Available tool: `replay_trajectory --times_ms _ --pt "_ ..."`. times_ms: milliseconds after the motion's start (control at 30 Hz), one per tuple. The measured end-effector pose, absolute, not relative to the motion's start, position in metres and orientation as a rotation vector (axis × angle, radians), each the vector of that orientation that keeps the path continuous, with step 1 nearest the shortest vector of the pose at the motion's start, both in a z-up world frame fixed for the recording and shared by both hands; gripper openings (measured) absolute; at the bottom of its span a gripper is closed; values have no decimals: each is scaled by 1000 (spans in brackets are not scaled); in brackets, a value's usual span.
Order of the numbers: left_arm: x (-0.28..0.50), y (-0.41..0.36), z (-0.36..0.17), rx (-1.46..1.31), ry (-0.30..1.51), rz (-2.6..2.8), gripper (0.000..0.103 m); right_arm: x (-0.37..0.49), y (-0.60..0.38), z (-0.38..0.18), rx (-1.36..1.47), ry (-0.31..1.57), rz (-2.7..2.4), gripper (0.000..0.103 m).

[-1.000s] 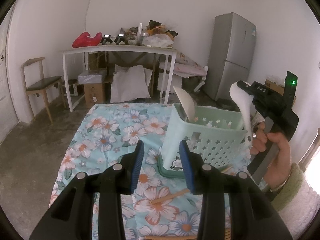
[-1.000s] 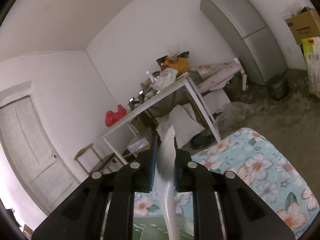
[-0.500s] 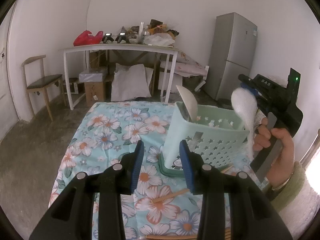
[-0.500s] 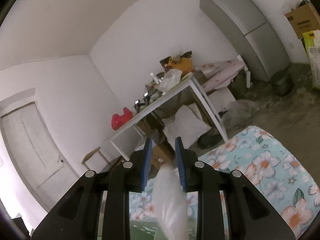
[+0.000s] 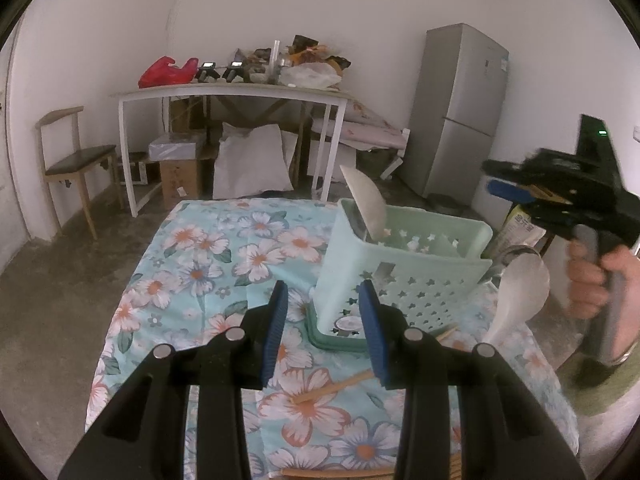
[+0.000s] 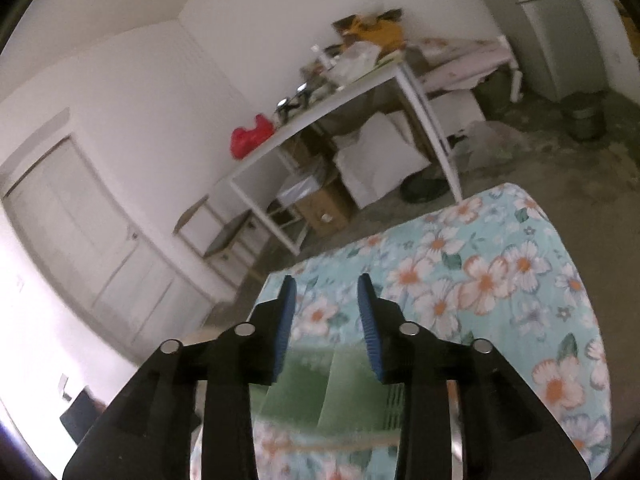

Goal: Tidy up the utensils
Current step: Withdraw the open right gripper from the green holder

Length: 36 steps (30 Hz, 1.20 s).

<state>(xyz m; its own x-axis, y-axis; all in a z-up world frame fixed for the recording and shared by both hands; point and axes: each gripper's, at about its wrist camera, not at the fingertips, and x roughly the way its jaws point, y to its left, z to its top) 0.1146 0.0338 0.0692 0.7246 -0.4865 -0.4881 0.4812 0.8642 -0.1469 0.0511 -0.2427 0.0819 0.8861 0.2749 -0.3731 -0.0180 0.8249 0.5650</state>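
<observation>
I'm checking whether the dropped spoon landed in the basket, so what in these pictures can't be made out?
- White spoon, left wrist view: blurred, outside the basket; resting or falling unclear.
- Basket interior: front wall hides it.
- Right wrist view: basket blurred behind the empty right gripper.

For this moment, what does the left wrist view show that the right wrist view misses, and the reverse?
Only the left wrist view: a white plastic spoon blurred beside the mint-green perforated plastic basket, outside it, another white spoon standing inside, wooden chopsticks, and a hand holding the right tongs.

Only the right wrist view: a white panelled door.

Both: the floral tablecloth, basket, cluttered white table and grey fridge.
</observation>
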Motion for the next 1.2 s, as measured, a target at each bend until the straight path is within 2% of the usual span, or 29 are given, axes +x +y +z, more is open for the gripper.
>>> replay_trajectory --times_ms 200,267,433,567,867,900,967,1067,1200 --pt "109 39 60 -6 583 -562 36 -14 -252 84 564 501 224 43" --pt "106 42 53 -5 616 -576 39 -33 -262 81 575 511 174 46" --pt "94 47 35 -36 684 -606 44 -66 -304 56 754 509 117 45" --pt "87 48 26 -68 725 -622 44 -57 -310 28 860 571 178 47" --pt "82 44 30 -56 723 -629 44 -18 -290 18 730 661 255 50" --pt "81 44 31 -51 720 -633 44 -15 -290 18 716 667 255 48" --pt "80 42 31 -43 714 -637 44 -15 -286 18 688 683 255 28" --pt "81 41 31 -41 717 -642 44 -18 -276 21 640 718 266 11" --pt "82 39 30 -39 722 -643 44 -27 -262 29 599 717 290 3"
